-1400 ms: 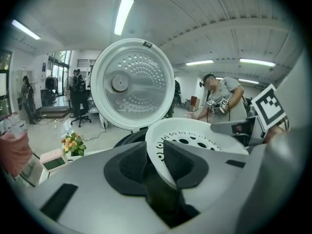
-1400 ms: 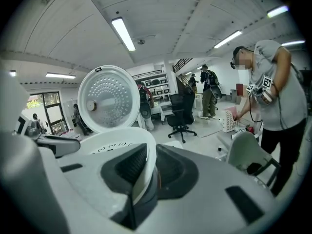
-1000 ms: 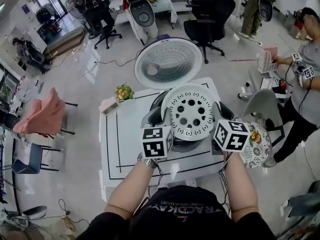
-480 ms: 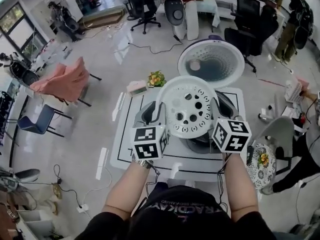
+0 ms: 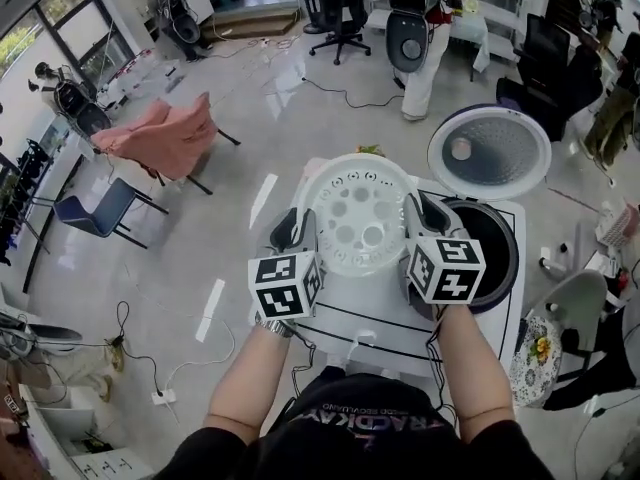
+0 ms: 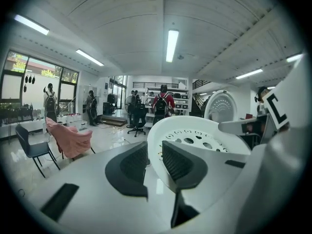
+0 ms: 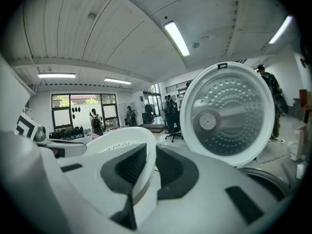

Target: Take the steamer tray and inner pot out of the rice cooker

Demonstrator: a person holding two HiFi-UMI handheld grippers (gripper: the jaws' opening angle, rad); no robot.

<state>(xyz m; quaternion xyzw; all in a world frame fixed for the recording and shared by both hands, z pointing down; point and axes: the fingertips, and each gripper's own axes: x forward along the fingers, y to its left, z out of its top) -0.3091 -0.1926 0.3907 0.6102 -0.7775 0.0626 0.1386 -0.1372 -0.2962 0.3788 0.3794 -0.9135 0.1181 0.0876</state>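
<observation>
The white perforated steamer tray point(image 5: 358, 216) hangs in the air over the left part of the white table point(image 5: 340, 313), clear of the rice cooker point(image 5: 497, 288). My left gripper point(image 5: 297, 230) is shut on the tray's left rim, and my right gripper point(image 5: 428, 216) is shut on its right rim. In the left gripper view the tray point(image 6: 204, 133) has its rim pinched between the dark pads point(image 6: 178, 162). The right gripper view shows the same grip on the tray point(image 7: 114, 143). The cooker stands open at the right, its dark inside point(image 5: 490, 243) showing and its round lid point(image 5: 490, 153) raised.
A pink-draped chair point(image 5: 165, 133) and a blue chair point(image 5: 95, 213) stand on the floor to the left. A flowered stool point(image 5: 535, 353) is at the table's right. Office chairs and people fill the back. Cables point(image 5: 160, 368) lie on the floor.
Both grippers have carried the steamer tray to the left, off the open cooker. The cooker and its lid now lie to the right of the tray.
</observation>
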